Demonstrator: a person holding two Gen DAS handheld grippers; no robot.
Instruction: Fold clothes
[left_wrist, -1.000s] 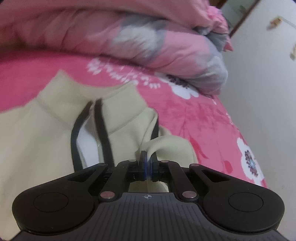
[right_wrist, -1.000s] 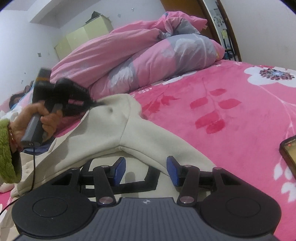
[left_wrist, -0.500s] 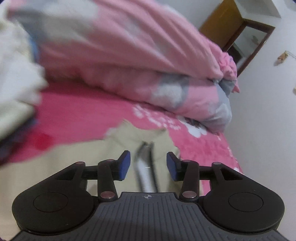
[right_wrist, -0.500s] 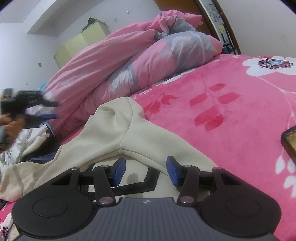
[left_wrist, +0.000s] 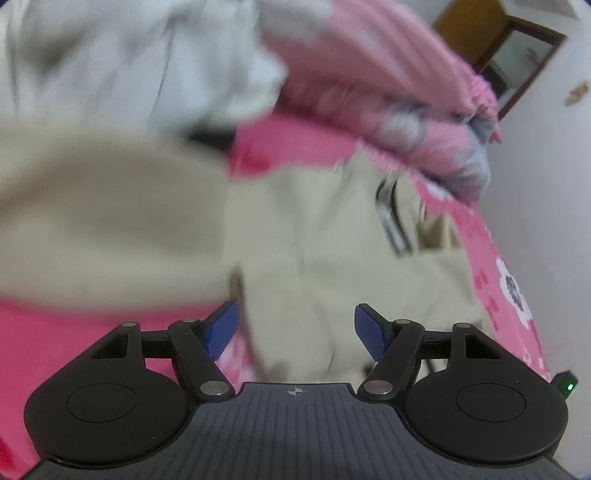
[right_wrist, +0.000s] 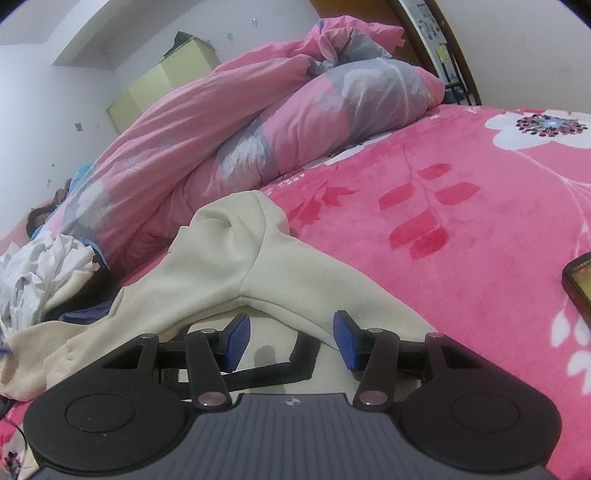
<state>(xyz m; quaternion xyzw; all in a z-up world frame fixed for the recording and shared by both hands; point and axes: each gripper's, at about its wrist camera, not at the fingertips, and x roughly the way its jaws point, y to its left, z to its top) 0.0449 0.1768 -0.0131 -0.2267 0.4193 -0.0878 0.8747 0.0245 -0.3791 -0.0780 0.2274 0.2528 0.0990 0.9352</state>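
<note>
Pink floral bed (right_wrist: 461, 206) fills the room, w/ a bunched pink-and-grey duvet (right_wrist: 258, 122) heaped along the far side. Cream sweatshirt (right_wrist: 229, 269) w/ dark trim lies on the bed just ahead of both claws, part spread, part doubled: a sleeve or shoulder panel lies folded across the body right in front of the right claw (right_wrist: 291, 341).

Both claws are released, jaws apart, gripping nothing. Left claw (left_wrist: 295, 328) hangs over the cream cloth (left_wrist: 332, 266) at its tips.

Judging by that, a fold is mid-way: one flap over, the rest loose. Next move prob. calls for pinching a free edge and carrying it across flat, no bunching.

Left view is badly smeared, so which part sits under that claw is unclear. Hem is cut off behind the right claw body. Crumpled white laundry (right_wrist: 40, 273) lies far left; a phone (right_wrist: 578, 284) is clipped at the right edge.
</note>
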